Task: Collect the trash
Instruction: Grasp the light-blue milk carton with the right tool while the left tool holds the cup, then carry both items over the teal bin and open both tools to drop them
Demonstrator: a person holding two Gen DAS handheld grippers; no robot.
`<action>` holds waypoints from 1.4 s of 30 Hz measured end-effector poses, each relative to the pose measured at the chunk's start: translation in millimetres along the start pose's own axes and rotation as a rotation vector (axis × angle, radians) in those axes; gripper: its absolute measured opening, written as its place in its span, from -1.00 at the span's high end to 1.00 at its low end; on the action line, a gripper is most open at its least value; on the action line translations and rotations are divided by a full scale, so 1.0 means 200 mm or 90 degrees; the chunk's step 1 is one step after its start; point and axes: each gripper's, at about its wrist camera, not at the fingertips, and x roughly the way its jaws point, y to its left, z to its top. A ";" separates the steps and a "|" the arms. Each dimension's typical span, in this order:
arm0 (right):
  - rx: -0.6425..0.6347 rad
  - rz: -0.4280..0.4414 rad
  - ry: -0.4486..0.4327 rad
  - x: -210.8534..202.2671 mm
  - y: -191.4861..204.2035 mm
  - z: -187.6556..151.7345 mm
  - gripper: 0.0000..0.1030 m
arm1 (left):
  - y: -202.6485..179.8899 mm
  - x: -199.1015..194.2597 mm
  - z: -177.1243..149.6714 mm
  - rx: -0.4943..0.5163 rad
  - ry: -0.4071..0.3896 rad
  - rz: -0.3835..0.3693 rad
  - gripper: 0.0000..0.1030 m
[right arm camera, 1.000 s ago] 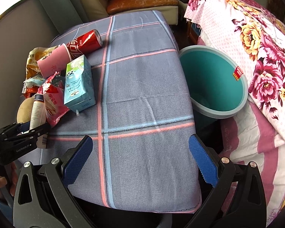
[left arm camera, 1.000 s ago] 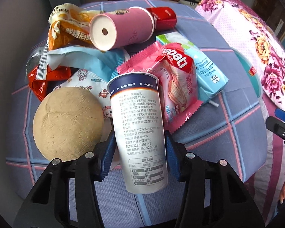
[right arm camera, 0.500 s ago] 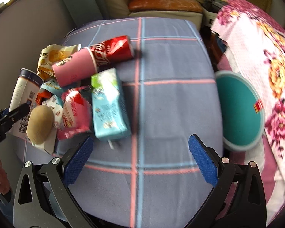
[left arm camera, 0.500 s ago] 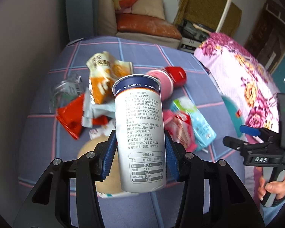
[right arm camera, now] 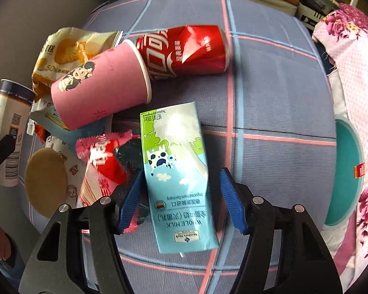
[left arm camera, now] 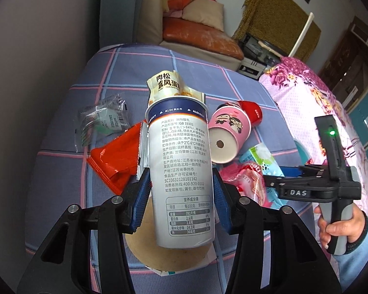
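A: How far had we got? Start with the table (right arm camera: 282, 93) as our landmark.

B: Not far, we judged. The teal bin (right arm camera: 348, 171) stood just off the table's edge, beside the flowered bedding (right arm camera: 350, 49), and what we could see of its inside looked bare.

A: And the rubbish?

B: Most of it lay heaped on the table's far side from the bin: the yellow snack bag (right arm camera: 63, 54), the red can (right arm camera: 184, 51) with the pink paper cup (right arm camera: 100, 88) touching it, the round brown disc (right arm camera: 45, 181), the pink wrapper (right arm camera: 103, 161), an orange packet (left arm camera: 115, 161) and a clear plastic bag (left arm camera: 103, 122).

A: What were we holding?

B: Our left gripper (left arm camera: 179, 201) had its pads clamped on the tall yoghurt cup (left arm camera: 181, 171), lifted clear above the table, not yet near the bin.

A: And the other hand?

B: Our right gripper (right arm camera: 181, 196) had just been closing around the milk carton (right arm camera: 176, 171), which lay flat on the table beside the pink wrapper. The jaws straddled it with a gap showing on either side, so we counted it ungripped.

A: So two items in hand or nearly, nothing binned that we could see.
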 end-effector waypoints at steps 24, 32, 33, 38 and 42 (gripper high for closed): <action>0.223 0.017 -0.191 -0.54 -0.91 -0.38 0.05 | -0.93 0.18 -0.02 0.190 0.049 -0.087 0.05; 0.322 0.007 -0.217 -0.54 -1.35 -0.55 0.05 | -1.41 0.52 -0.04 0.264 0.114 -0.110 0.05; 0.334 0.007 -0.219 -0.53 -1.40 -0.57 0.05 | -1.47 0.56 -0.05 0.275 0.119 -0.112 0.05; 0.368 0.010 -0.203 -0.46 -1.57 -0.59 0.05 | -1.72 0.74 -0.09 0.312 0.157 -0.126 0.05; 0.384 0.011 -0.201 -0.44 -1.67 -0.63 0.05 | -1.85 0.87 -0.12 0.324 0.188 -0.129 0.05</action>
